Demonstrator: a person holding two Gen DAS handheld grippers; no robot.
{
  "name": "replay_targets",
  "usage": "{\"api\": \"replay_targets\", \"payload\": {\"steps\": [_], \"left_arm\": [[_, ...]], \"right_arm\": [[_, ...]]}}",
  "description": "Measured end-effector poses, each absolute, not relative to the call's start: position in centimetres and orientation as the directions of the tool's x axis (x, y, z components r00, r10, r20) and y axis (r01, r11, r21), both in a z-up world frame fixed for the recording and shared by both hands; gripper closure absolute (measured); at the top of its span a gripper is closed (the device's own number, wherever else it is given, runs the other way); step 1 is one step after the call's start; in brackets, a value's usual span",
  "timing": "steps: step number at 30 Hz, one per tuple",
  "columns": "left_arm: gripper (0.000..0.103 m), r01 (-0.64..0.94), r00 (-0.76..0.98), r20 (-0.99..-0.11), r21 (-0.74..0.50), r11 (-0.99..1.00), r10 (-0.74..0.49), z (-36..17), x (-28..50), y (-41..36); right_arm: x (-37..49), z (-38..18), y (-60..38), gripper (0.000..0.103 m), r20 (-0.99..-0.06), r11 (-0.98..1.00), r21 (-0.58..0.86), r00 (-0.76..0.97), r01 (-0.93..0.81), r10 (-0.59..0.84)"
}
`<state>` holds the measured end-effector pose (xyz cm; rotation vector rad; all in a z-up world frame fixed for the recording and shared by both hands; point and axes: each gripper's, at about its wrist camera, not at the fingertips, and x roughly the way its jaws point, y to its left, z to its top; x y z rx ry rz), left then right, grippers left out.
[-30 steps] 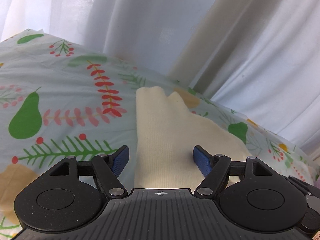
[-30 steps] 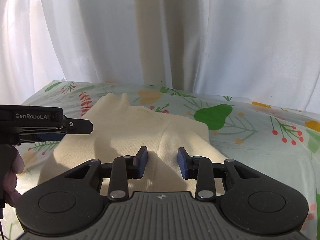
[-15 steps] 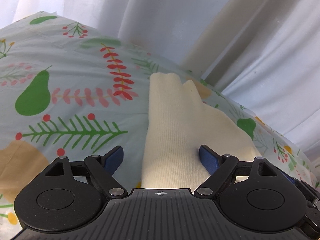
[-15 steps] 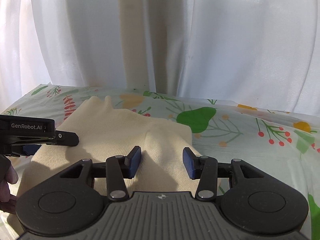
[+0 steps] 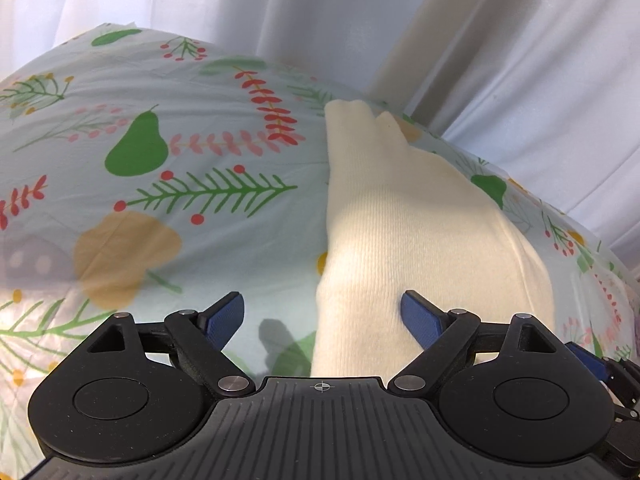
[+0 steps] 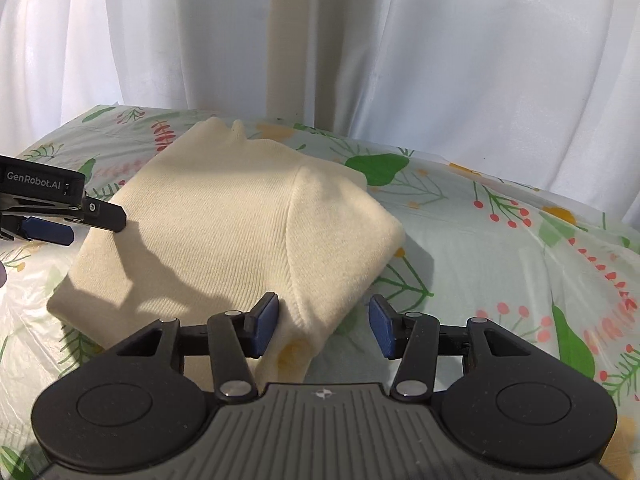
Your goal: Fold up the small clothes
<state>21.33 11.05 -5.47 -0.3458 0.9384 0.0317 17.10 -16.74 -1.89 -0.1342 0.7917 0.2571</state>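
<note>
A cream ribbed knit garment lies folded on the patterned cloth; it also shows in the right wrist view. My left gripper is open and empty above the garment's near left edge. My right gripper is open and empty above the garment's near right corner. The left gripper also shows at the left edge of the right wrist view, beside the garment's left side.
The tablecloth with pears, leaves and berries covers the whole surface. White curtains hang close behind the far edge. Bare cloth lies to the left of the garment and to its right.
Both grippers have opened wider and pulled back from the garment. The garment stays folded on the cloth.
</note>
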Motion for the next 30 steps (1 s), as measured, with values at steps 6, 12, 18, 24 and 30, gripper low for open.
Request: {"api": "replay_targets", "payload": {"steps": [6, 12, 18, 24, 30], "left_arm": [[0.012, -0.104, 0.514, -0.849, -0.201, 0.974, -0.121, -5.4, 16.6, 9.6], [0.009, -0.106, 0.465, -0.881, -0.155, 0.982, -0.088, -4.9, 12.3, 8.7], [0.008, -0.084, 0.446, -0.894, -0.091, 0.992, -0.044, -3.8, 12.2, 8.1], [0.007, -0.088, 0.467, -0.884, -0.086, 0.992, -0.035, -2.1, 13.1, 8.3], [0.007, -0.086, 0.468, -0.883, -0.099, 0.991, -0.048, -1.6, 14.1, 8.0]], "right_arm": [[12.4, -1.6, -17.1, 0.036, -0.806, 0.946, 0.084, 0.537, -0.312, 0.248], [8.3, -1.2, -18.0, 0.013, -0.843, 0.938, 0.214, 0.434, -0.272, 0.317], [8.3, 1.1, -17.1, 0.004, -0.841, 0.962, 0.145, 0.483, -0.232, 0.243], [10.2, 2.0, -15.7, 0.004, -0.879, 0.962, 0.168, 0.411, -0.214, 0.244], [11.7, 2.1, -14.5, 0.004, -0.91, 0.984, 0.099, 0.387, -0.145, 0.149]]}}
